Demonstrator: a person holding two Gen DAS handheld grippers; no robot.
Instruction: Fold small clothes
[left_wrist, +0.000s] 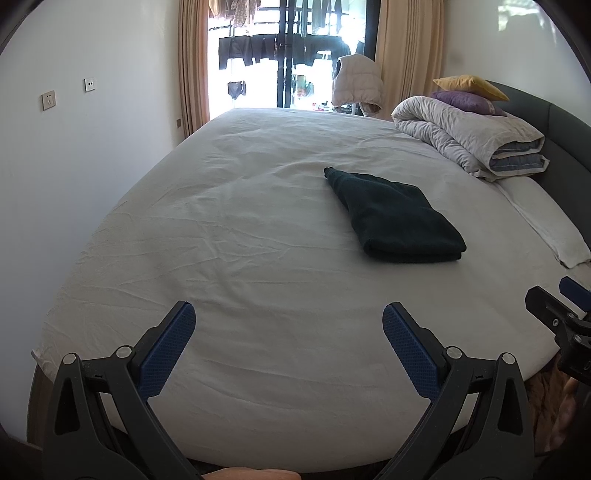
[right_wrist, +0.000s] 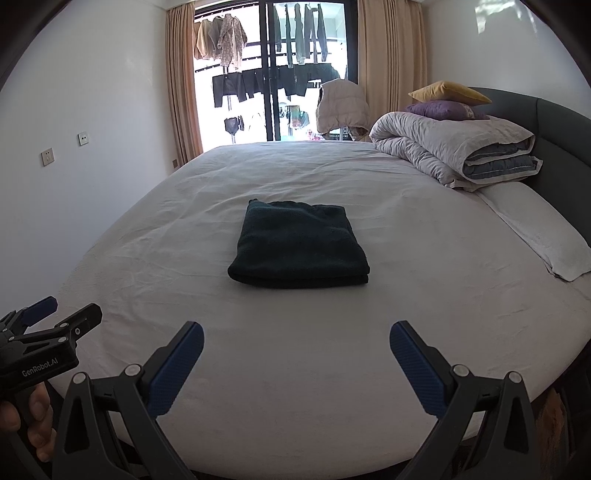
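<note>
Right wrist view shows the dark green garment (right_wrist: 299, 245) folded into a neat rectangle mid-bed on the white sheet (right_wrist: 295, 369), well beyond the right gripper (right_wrist: 297, 350), jaws wide and empty. Left gripper (left_wrist: 289, 332) likewise gapes wide, nearer the bed's left.

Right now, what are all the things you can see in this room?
folded cloth: one, dark green, middle of the bed
bed sheet: one, white, covering the bed
rolled duvet: one, pale grey, by the headboard
cushions: two, yellow on purple, atop the duvet
pillow: one, white, right edge
headboard: one, dark grey
curtains: two, beige, beside the window
puffy vest: one, cream, by the window
left gripper: fingers apart, empty
right gripper: fingers apart, empty
</note>
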